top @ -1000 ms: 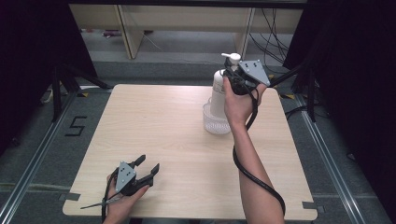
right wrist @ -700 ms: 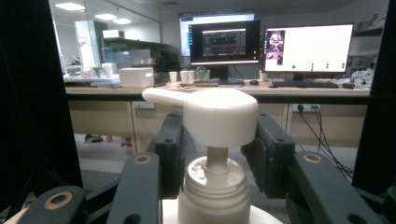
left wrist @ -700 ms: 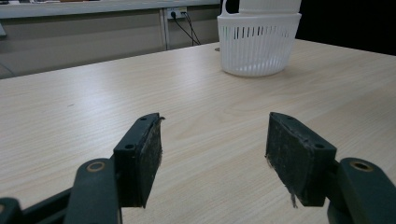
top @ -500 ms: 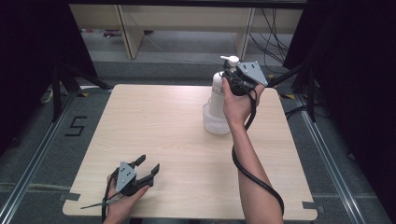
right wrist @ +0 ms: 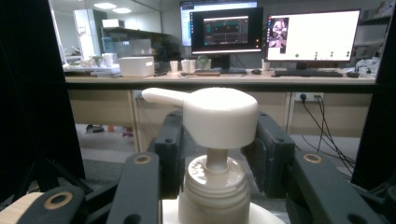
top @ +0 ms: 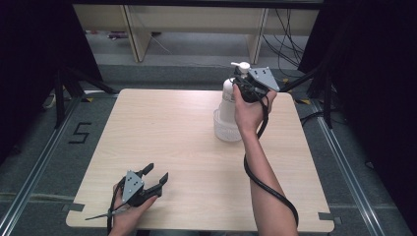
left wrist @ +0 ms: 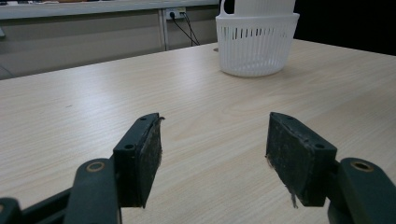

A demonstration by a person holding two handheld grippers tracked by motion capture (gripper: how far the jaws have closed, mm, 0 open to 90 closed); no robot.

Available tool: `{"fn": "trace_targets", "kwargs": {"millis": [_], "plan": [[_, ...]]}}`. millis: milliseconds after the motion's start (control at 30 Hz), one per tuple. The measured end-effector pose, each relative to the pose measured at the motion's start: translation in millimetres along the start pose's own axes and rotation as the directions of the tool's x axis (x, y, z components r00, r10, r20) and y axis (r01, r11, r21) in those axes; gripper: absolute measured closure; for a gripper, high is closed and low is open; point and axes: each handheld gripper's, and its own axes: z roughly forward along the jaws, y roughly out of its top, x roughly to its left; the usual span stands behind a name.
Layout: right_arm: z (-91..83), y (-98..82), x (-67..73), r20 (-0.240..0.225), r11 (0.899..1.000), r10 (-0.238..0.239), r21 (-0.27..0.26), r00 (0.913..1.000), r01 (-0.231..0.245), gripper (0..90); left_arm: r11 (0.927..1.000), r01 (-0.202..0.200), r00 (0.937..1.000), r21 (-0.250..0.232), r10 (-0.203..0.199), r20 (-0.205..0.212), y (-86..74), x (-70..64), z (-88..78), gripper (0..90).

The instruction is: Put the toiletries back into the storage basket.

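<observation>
Right tongs (top: 244, 84) sit closed around the neck of the white pump bottle (top: 229, 101), just under its pump head (right wrist: 219, 116); I see a pad on each side. That bottle stands in a white basket (top: 223, 129) near the counter's (top: 172, 128) far right edge. My left tongs (top: 155, 178) rest wide open and empty by the near left edge, bare counter between.

pump bottle: white plastic pump bottle (top: 229, 98)
basket: white slotted plastic basket (left wrist: 257, 44)
table: pale wood-grain table (top: 172, 132)
gripper pads: black (left wrist: 148, 156)
</observation>
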Motion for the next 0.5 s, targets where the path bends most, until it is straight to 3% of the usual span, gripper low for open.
{"fn": "trace_targets", "kwargs": {"millis": [300,500], "plan": [[3.9,-11.2,1.8,-0.003,0.999,0.027,0.032,0.9996,-0.027,60.4,1.0000,0.000,1.0000,0.000,0.000,0.001,0.0,-0.2,-0.1,35.2],[5.0,-18.8,0.9,-0.002,0.999,0.020,0.048,0.9998,-0.020,60.4,1.0000,-0.001,1.0000,-0.001,0.001,0.002,0.0,-0.4,0.0,35.2]]}}
